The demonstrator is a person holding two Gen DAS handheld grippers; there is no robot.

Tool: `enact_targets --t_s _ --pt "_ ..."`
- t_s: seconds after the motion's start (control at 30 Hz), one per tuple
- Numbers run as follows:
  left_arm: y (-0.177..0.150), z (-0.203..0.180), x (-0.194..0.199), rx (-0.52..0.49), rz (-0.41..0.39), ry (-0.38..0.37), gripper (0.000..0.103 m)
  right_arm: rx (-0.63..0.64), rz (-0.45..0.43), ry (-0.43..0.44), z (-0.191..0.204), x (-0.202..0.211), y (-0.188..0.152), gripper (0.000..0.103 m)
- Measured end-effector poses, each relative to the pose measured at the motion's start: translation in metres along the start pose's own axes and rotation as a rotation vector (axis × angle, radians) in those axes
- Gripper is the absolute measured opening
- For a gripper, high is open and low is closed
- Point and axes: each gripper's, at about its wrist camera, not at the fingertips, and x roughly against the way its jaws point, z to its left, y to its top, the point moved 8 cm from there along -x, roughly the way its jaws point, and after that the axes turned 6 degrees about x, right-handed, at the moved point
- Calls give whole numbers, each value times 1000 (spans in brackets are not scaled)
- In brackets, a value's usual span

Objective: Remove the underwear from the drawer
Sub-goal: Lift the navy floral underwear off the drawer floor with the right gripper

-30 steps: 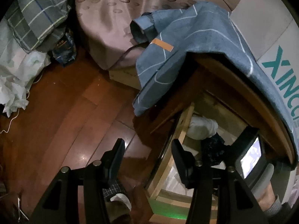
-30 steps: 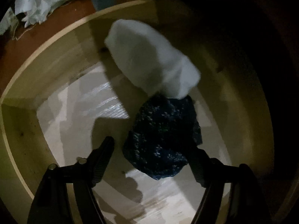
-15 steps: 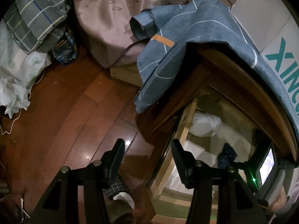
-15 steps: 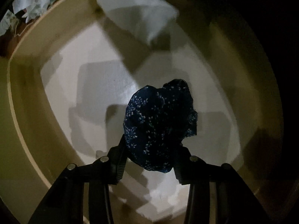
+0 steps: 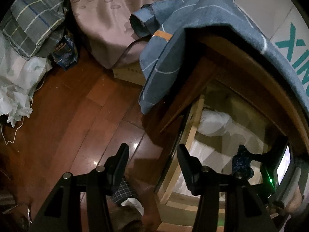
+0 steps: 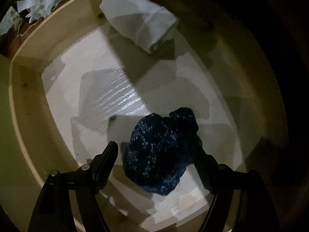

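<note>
A crumpled dark blue underwear (image 6: pixel 160 150) with white specks lies on the white bottom of the open wooden drawer (image 6: pixel 29 116). My right gripper (image 6: pixel 154 145) points down into the drawer and straddles the underwear; its jaws are opening, the left finger (image 6: pixel 108 154) stands clear of the cloth. A rolled white garment (image 6: pixel 139 25) rests at the drawer's far end. In the left wrist view the underwear (image 5: pixel 241 160) and white garment (image 5: pixel 212 123) show inside the drawer (image 5: pixel 193 125). My left gripper (image 5: pixel 152 148) hangs open and empty over the floor beside the drawer's edge.
A blue striped shirt (image 5: pixel 193 29) drapes over the cabinet top. A bed (image 5: pixel 115 9) with a spotted sheet stands beyond. Plaid bedding (image 5: pixel 32 15) and crumpled white paper (image 5: pixel 15 96) lie left on the wooden floor (image 5: pixel 67 116). A person's foot (image 5: pixel 125 193) is below the left gripper.
The right gripper sank into the drawer and closed on the blue underwear half a second ago; now its jaws stand wide apart again. The left gripper stayed put.
</note>
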Motion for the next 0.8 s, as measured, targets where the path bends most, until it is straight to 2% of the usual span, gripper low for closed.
enact_targets --t_s 0.27,0.4,0.47,0.63,0.7,0.8 --pt "-4 -6 -7 -20 21 8 53 -33 -13 52 -15 -21 10 75" --pt "-7 -12 -9 -49 26 13 53 -76 -9 65 -31 -39 7 88" --pt "-8 -14 -10 -67 24 22 53 -92 -17 91 -35 -42 9 89" --pt "-12 -21 -16 -103 33 33 53 -91 -20 90 -38 -50 8 94" --pt "-14 -24 -17 -120 33 35 53 -87 -23 91 -38 -51 10 94" --pt "-16 -27 -20 -143 40 47 53 -69 -6 90 -30 -47 4 86"
